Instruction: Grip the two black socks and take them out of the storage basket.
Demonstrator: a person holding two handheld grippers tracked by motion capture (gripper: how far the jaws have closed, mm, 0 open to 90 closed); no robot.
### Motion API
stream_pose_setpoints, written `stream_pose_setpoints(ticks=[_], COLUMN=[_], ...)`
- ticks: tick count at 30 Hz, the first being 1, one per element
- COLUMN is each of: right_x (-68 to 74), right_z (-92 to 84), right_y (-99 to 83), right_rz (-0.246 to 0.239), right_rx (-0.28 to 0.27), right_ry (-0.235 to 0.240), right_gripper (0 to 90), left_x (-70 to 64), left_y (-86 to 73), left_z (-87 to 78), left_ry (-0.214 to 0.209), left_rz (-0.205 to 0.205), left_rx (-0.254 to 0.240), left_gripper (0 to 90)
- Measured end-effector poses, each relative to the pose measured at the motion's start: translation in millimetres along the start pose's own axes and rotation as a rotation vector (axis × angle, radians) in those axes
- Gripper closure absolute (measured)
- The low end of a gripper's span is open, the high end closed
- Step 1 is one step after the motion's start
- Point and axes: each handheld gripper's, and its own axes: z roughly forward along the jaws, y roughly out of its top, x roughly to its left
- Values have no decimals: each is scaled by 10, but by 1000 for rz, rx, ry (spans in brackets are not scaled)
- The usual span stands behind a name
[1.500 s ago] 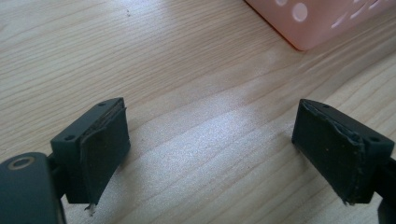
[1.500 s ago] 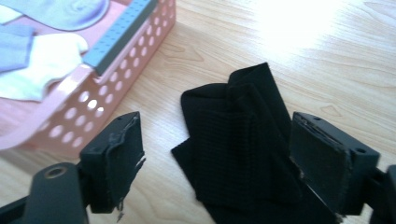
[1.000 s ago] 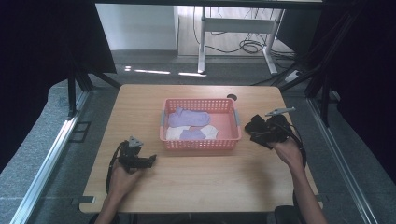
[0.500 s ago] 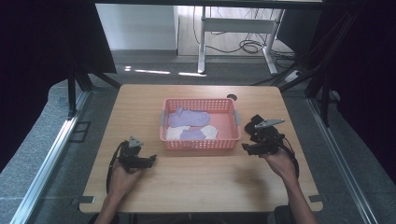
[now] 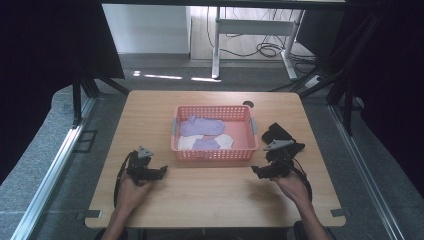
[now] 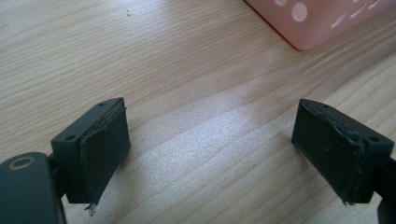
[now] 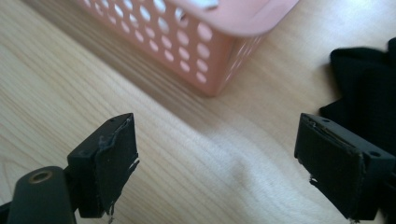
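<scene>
- Between the wide-open jaws of the right claw (image 7: 219, 172) there is only bare wood, so it holds nothing.
- Just beside that claw, on its right, lies a black sock (image 7: 362, 88), flat on the table (image 5: 210, 195).
- Seen from the high view, the black sock (image 5: 278, 134) sits next to the right end of the pink basket (image 5: 214, 155), outside it.
- Over on the other side, the left claw (image 6: 212, 154) is wide open too and empty, low over the wood near a basket corner (image 6: 322, 21).
- Inside the basket are purple socks (image 5: 202, 126) and white socks (image 5: 189, 142).
- My guess: most socks are already in, and the black sock is the one left to pick up and drop in.
- Both hands, left (image 5: 131, 186) and right (image 5: 290, 186), rest near the table's front edge.
</scene>
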Motion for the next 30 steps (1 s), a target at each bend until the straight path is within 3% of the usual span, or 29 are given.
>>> stream_pose_setpoints(ticks=[13,21,27,30], right_x=[90,83,60,40], right_z=[253,315,378,390], right_y=[-206,-282,-345,-392], right_rz=[3,12,28,38], right_rx=[35,6,-20,-71], right_ry=[26,35,42,31], right_gripper=[130,110,0,0], left_x=[-2,-2,-3,-3], left_y=[-1,-2,-2,-2], left_z=[1,1,1,1], left_ry=[0,0,0,0], left_rz=[-2,-2,-2,-2], left_rx=[-2,-3,-3,-3], left_gripper=[109,109,109,109])
